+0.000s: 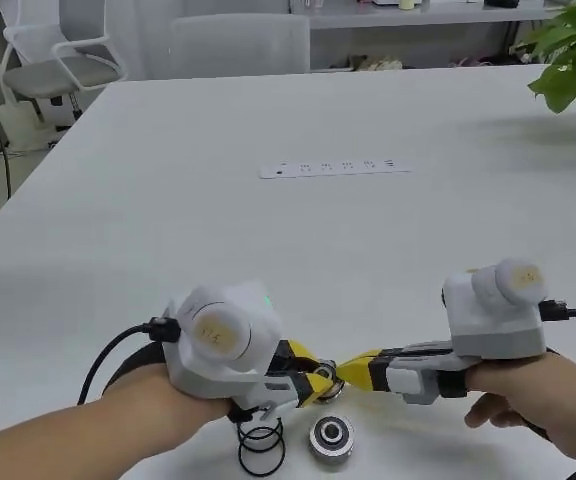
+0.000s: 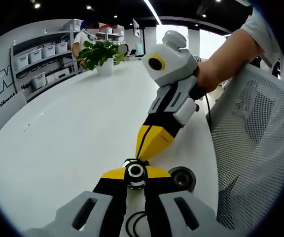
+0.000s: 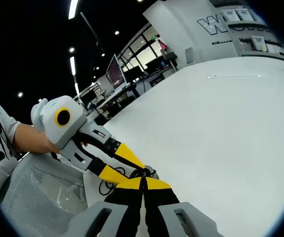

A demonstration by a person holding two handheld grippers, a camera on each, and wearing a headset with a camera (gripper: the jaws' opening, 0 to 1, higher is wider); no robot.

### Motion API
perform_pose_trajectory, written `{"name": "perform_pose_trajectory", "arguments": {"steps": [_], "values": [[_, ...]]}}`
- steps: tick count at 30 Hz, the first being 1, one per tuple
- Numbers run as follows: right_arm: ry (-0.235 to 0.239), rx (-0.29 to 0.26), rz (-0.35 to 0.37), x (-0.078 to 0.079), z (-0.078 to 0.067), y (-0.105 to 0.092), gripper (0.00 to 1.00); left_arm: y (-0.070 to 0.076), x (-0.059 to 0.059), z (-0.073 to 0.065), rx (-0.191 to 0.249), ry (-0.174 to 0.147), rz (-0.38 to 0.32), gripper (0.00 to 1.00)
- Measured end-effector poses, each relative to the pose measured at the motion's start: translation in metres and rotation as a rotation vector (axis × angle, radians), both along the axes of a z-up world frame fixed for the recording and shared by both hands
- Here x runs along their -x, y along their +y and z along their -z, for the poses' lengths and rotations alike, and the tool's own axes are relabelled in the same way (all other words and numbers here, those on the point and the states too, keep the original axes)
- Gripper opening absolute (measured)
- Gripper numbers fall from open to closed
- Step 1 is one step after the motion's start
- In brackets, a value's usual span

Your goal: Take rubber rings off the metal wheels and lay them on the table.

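Left tongs (image 2: 135, 176) clamp small silver wheel (image 2: 135, 171), black rubber ring (image 2: 125, 173) around rim.

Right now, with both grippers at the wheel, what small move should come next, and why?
Probably pull the right gripper slowly away: its shut tips meet the wheel that the left gripper clamps, so the ring may peel off.

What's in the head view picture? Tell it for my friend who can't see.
The left hand-held gripper grips a small metal wheel over a white table, and the tip of the right hand-held gripper meets it. Loose black rubber rings and a second wheel lie on the table nearby.
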State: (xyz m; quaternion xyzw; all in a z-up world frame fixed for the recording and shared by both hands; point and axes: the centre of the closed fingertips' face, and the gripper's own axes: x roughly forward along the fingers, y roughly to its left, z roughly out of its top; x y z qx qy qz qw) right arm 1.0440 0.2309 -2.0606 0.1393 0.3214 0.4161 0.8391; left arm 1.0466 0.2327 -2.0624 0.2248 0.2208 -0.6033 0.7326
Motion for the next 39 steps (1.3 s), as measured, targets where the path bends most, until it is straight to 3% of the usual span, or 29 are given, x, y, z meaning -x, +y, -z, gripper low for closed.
{"name": "perform_pose_trajectory", "arguments": {"steps": [3,4,5,7,15,18,23,25,29,39], "values": [[-0.005,-0.014,-0.016,0.001,-0.003,0.005,0.00,0.000,0.000,0.000,0.001,0.000,0.001,0.07],[-0.021,-0.045,-0.034,0.003,-0.009,0.011,0.00,-0.001,0.000,0.000,0.003,0.001,0.000,0.07],[-0.036,-0.114,-0.046,0.005,-0.023,0.022,0.00,-0.001,0.000,0.001,0.000,0.003,0.002,0.07],[-0.084,-0.010,-0.069,0.002,-0.015,0.019,0.00,-0.001,0.000,0.001,0.006,0.007,-0.002,0.07],[-0.078,-0.005,-0.019,-0.003,-0.011,0.006,0.00,-0.001,-0.001,0.001,0.011,0.012,-0.010,0.08],[-0.075,0.012,-0.006,-0.004,-0.007,-0.001,0.00,-0.001,-0.002,0.001,0.020,0.030,-0.016,0.08],[-0.073,0.017,-0.009,-0.001,-0.008,-0.002,0.00,0.001,0.000,0.001,0.004,0.026,-0.005,0.09],[-0.073,0.016,-0.014,-0.001,-0.008,-0.002,0.00,0.003,0.004,0.000,-0.003,0.032,0.018,0.13],[-0.073,0.014,-0.016,0.000,-0.009,-0.002,0.00,0.005,0.009,-0.008,0.010,0.041,0.035,0.20],[-0.084,-0.012,-0.010,0.000,-0.021,-0.001,0.00,0.023,0.016,-0.043,0.085,0.040,0.027,0.33]]}}
